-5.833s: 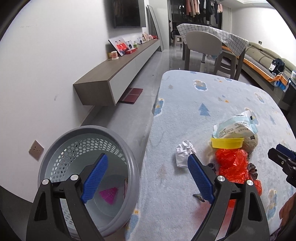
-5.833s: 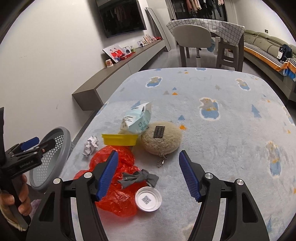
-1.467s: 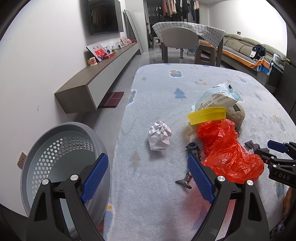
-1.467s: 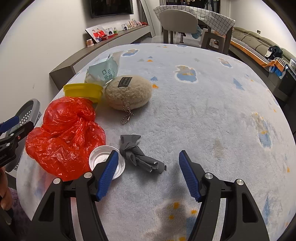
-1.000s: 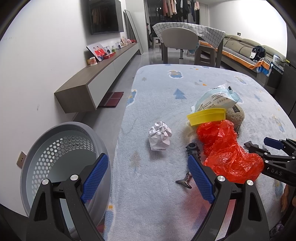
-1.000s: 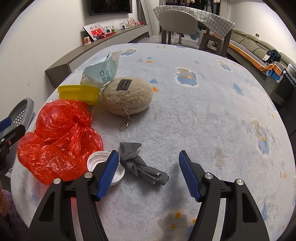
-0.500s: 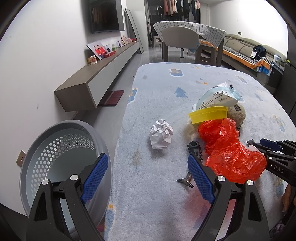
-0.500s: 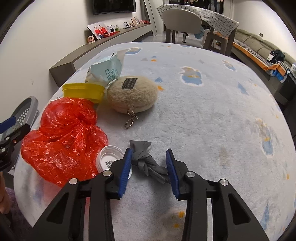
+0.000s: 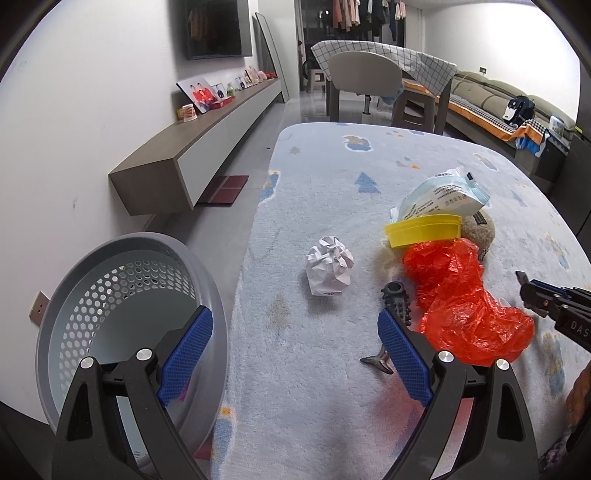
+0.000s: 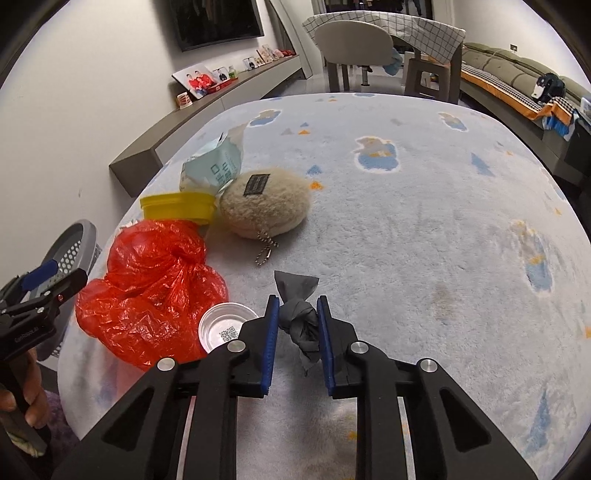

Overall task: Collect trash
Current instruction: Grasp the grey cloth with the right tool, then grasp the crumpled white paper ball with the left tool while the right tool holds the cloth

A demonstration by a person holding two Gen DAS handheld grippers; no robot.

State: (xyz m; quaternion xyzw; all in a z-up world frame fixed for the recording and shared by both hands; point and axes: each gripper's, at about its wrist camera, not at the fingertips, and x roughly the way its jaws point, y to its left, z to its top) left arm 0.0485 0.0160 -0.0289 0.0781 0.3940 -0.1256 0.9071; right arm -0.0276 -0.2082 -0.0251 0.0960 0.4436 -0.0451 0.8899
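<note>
On the rug, right tongs (image 10: 294, 314) just closed, pinching grey knotted rag (image 10: 298, 314), seemingly unlifted, left tongs (image 9: 291, 354) spread as before.

To my left, a white wall (image 9: 92, 110) carries a dark television (image 9: 214, 29) above a long floating shelf (image 9: 207, 147); ahead, a grey chair (image 9: 364, 74), and a sofa (image 9: 491, 96) far right.

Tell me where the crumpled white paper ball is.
In the left wrist view, the paper ball lies alone on the blue rug, between the grey basket on its left and the red plastic bag on its right.
</note>
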